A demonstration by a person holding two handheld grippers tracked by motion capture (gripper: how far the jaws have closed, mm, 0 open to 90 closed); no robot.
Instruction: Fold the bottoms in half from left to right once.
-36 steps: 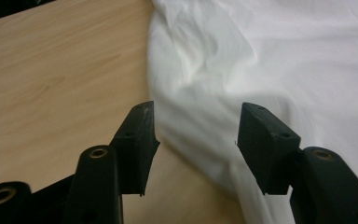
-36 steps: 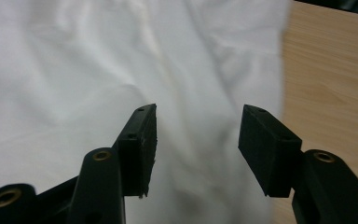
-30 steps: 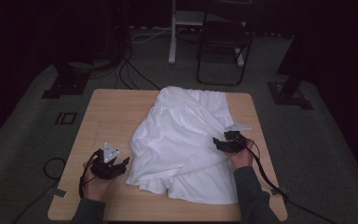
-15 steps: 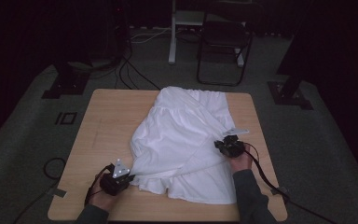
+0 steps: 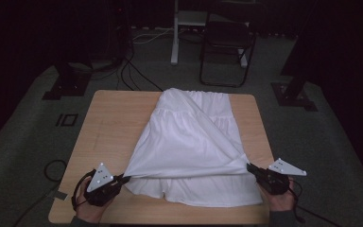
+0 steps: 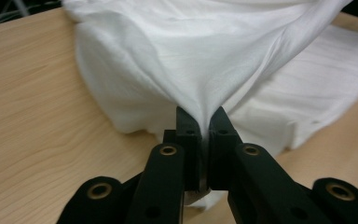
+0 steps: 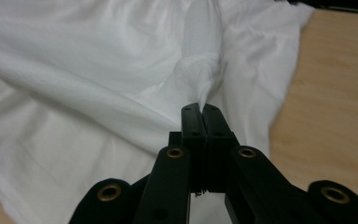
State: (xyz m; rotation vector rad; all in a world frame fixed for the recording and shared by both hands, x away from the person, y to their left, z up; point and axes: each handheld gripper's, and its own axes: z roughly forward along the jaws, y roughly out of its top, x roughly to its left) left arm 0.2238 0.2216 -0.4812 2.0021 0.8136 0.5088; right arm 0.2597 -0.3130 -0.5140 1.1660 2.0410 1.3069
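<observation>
Your left gripper (image 5: 121,180) sits at the near left corner of the wooden table (image 5: 108,118), with your left hand (image 5: 87,210) behind it. Its jaws are pinched tight on a fold of the white garment (image 5: 189,142); in the left gripper view (image 6: 204,126) the cloth rises straight out of the tips and fans away ahead of them. A lower layer lies flat on the table just beyond the jaws and to their right.

Between your two grippers, the top layer stretches taut as a straight edge. The rest of the garment spreads ahead of both toward the far edge of the table.

Your right gripper (image 5: 251,167) is at the near right edge, held in your right hand (image 5: 279,201). In its own view (image 7: 202,109) the jaws are pressed together with what looks like a thin pinch of cloth between the tips, though the dim light makes that hard to confirm. Bare table shows to their right.
</observation>
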